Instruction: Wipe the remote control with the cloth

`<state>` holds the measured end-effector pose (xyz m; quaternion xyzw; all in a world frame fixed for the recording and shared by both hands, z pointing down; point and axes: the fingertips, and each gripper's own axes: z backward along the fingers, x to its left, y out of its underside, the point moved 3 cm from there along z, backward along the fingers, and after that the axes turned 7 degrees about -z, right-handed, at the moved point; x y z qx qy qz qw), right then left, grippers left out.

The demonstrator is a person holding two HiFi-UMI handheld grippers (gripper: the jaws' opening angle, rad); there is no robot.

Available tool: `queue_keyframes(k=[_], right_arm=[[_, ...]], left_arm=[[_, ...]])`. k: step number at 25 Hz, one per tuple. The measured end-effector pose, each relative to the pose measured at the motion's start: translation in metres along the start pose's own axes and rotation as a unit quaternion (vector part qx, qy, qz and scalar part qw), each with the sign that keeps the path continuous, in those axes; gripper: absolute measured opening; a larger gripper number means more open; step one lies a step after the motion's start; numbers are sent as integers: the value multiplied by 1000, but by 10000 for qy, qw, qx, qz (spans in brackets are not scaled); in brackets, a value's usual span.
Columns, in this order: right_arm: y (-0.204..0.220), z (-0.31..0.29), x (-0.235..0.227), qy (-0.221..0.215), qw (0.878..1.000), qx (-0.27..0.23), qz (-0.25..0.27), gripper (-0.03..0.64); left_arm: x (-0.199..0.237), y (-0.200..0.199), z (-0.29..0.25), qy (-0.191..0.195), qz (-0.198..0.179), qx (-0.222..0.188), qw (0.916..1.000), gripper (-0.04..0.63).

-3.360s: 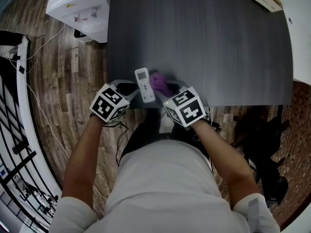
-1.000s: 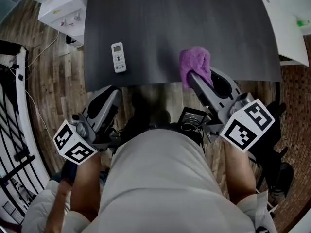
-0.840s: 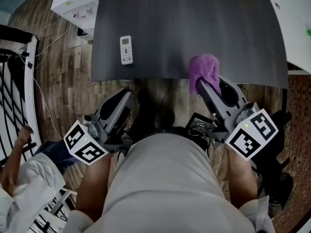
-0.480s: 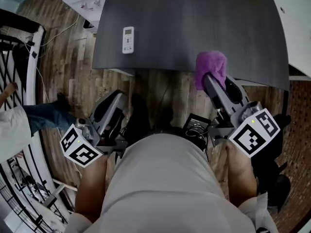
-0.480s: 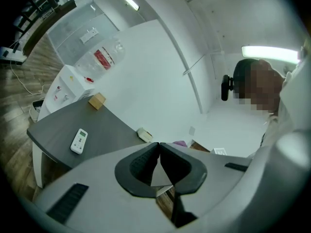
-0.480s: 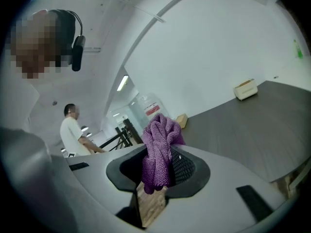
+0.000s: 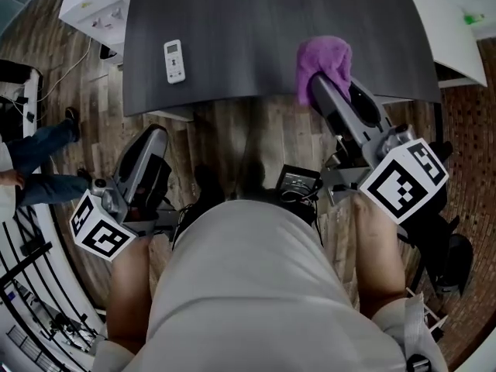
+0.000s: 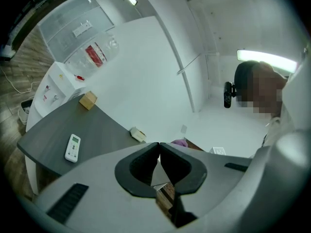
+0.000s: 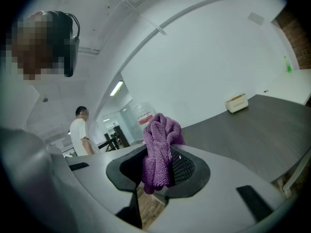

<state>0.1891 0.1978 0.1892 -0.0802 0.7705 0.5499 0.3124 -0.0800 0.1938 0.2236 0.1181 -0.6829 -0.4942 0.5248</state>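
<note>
The white remote control [image 7: 174, 60] lies face up on the dark grey table [image 7: 256, 14], near its front left edge; it also shows in the left gripper view as the remote [image 8: 73, 147]. My left gripper [image 7: 157, 136] hangs below the table's near edge over the wood floor, apart from the remote. Seen along its own jaws, the left gripper [image 8: 159, 145] is shut with nothing in it. My right gripper [image 7: 313, 84] is shut on the purple cloth [image 7: 324, 59] at the table's front edge, right of the remote. The cloth [image 9: 159, 144] bunches up out of the right gripper [image 9: 158, 155].
A white appliance [image 7: 93, 10] stands on the floor left of the table, and a person's legs [image 7: 39, 157] are at far left. A white counter [image 7: 449, 22] adjoins the table's right side. A beige box [image 9: 236, 102] and a wooden block [image 8: 88, 100] sit far back on the table.
Both grippers have drawn back from the remote, which now lies alone on the table. The cloth has stayed in the right gripper, which moved a little over the last second; the left moved too.
</note>
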Motion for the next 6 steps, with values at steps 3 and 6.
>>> queue_keyframes(k=[3,6], right_arm=[[-11,-6,13,98,9999,-107,32,110],[-25,-14,29,137,9996,-207,133,110]], left_arm=[[6,-16,5,58,6,66,10000,20],[12,-33,10,114,17,128,9999,20]])
